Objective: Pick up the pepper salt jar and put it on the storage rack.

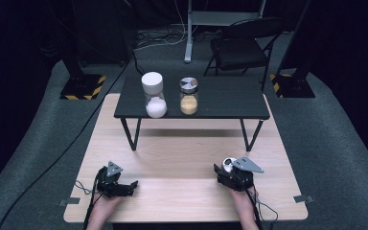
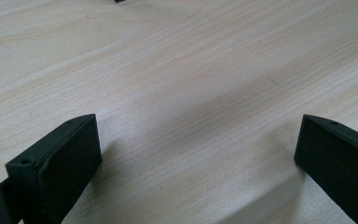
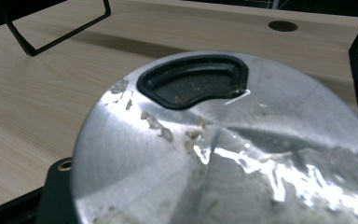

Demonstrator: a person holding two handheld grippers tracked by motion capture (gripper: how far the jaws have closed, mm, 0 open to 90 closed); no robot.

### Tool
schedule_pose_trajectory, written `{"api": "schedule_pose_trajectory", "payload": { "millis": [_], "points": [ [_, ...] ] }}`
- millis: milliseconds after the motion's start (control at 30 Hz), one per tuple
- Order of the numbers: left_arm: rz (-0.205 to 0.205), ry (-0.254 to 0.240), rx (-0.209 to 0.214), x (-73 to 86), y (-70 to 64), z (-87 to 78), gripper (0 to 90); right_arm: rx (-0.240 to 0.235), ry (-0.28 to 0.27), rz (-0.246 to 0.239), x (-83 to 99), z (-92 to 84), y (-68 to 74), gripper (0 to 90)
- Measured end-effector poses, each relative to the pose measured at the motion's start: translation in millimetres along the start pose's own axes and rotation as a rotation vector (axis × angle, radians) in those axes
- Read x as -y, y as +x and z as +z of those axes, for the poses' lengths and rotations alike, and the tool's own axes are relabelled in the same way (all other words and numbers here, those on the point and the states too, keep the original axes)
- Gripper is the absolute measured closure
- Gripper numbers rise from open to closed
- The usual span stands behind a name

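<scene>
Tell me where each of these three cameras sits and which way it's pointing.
High view: above the person's side, looking forward and down at the table, black shelf and two jars; forearms and both grippers show.
Left gripper view: on the left gripper, looking down at bare wood; its jaws stand open.
Right gripper view: on the right gripper, close on a metal lid it grips.
Shared: high and right gripper views both show the shelf's legs.

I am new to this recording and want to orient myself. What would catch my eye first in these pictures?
First, two jars on the small black table: a white-lidded jar of white powder beside a metal-lidded jar of tan granules. Next, the right gripper, near the wooden table's right front, is shut on a shiny metal shaker lid dotted with residue. The left gripper rests open at the left front.
</scene>
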State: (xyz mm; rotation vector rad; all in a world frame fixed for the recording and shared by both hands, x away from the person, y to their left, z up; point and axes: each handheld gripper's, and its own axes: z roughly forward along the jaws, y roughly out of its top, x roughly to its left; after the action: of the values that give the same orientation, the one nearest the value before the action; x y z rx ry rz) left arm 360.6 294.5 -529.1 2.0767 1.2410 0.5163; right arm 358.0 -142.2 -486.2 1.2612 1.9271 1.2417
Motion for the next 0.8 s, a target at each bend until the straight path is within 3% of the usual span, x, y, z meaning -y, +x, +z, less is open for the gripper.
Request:
{"api": "schedule_pose_trajectory", "payload": {
  "millis": [800],
  "points": [
    [0.0, 0.0, 0.0, -0.2, -0.1, 0.2, 0.2, -0.003, -0.002, 0.001, -29.5, -12.3, -3.0, 30.4]
  ]
}}
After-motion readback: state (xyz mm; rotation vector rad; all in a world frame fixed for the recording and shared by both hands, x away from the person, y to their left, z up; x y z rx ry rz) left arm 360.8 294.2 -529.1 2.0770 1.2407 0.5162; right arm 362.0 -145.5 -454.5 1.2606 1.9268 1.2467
